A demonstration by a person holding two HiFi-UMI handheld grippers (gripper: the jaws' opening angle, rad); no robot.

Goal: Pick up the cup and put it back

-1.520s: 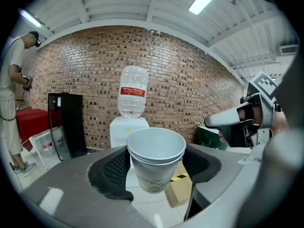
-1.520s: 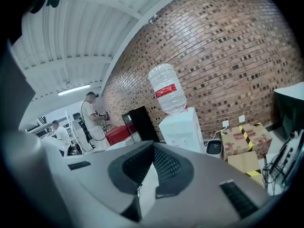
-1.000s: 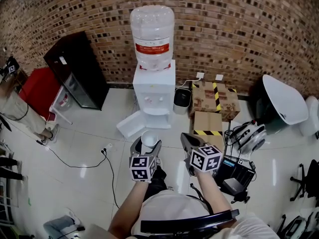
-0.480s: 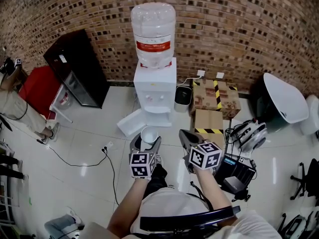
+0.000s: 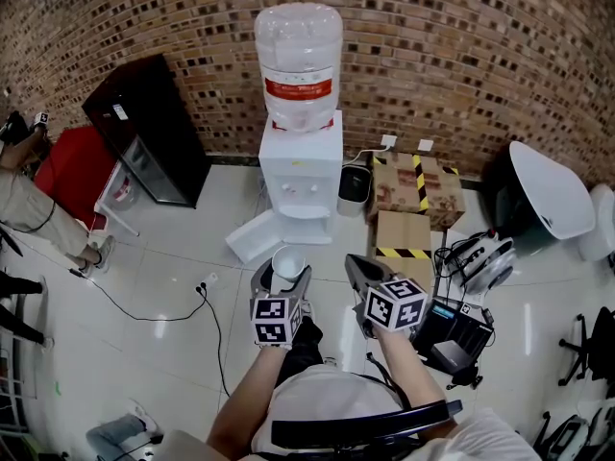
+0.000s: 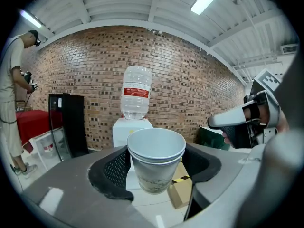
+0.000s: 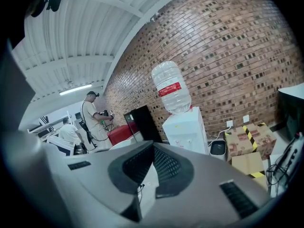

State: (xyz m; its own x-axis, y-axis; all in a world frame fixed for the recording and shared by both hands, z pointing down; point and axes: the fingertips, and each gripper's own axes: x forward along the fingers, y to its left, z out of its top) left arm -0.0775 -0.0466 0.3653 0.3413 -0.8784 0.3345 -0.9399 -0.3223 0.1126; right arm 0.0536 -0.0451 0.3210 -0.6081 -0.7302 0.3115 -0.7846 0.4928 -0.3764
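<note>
a: where's the cup [image 6: 156,156]?
b: off the floor, upright, mouth up, pinched between the two jaws of the left tool [image 5: 282,277]. the black pads [image 6: 116,167] press on both sides of it, below the rim. a second rim shows just under the top one, so it looks like two paper cups nested.
a: any writing on it?
b: it's white, with a faded brownish print near the base. nothing i can read.
a: and the right tool [image 5: 359,269]?
b: its jaws are pressed together with nothing between them. it's held just beside the left one, apart from the cup.
a: other labels?
b: the bottle [image 5: 298,60] on the white water dispenser [image 5: 300,176] wears a red band with white writing, too small to read. each tool carries a cube [image 5: 276,321] with black-and-white square markers. the cardboard boxes [image 5: 413,188] right of the dispenser have yellow-and-black striped tape.
a: how does the cup sit to the dispenser?
b: in front of it, well apart, over the white tiled floor [image 5: 173,267], with the brick wall [image 5: 461,56] behind.
</note>
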